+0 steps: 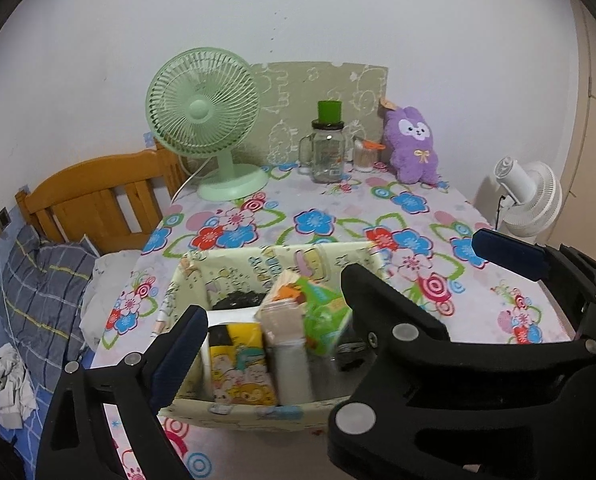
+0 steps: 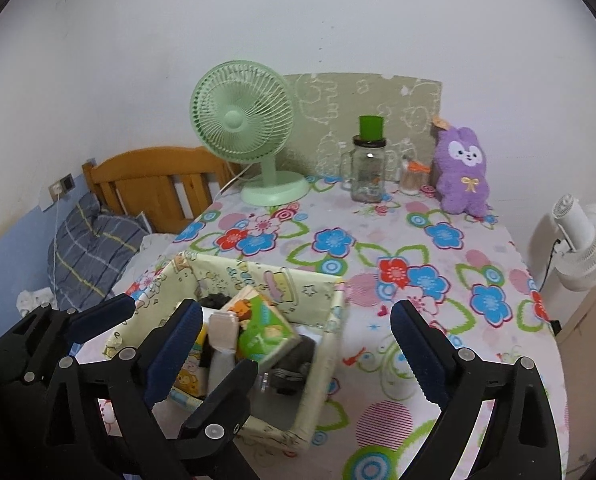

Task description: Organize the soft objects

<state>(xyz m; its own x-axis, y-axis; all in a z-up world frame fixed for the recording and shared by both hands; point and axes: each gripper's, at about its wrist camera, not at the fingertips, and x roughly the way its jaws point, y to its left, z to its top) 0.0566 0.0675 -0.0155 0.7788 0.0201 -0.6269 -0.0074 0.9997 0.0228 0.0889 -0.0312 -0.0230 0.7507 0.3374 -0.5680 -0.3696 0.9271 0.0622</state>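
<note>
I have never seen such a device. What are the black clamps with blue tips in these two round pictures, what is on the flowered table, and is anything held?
They are two hand-held grippers, each carrying its own wide-angle camera. One picture looks along the left gripper, the other along the right gripper. Both stand open and hold nothing. On the flowered table sits a fabric box holding tissue packs. Farther back stand a green fan, a glass jar and a purple plush toy.

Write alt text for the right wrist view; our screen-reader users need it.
The open right gripper hangs over a fabric storage box of packets on a floral tablecloth, holding nothing. Behind stand a green fan, glass jar and purple plush.
</note>
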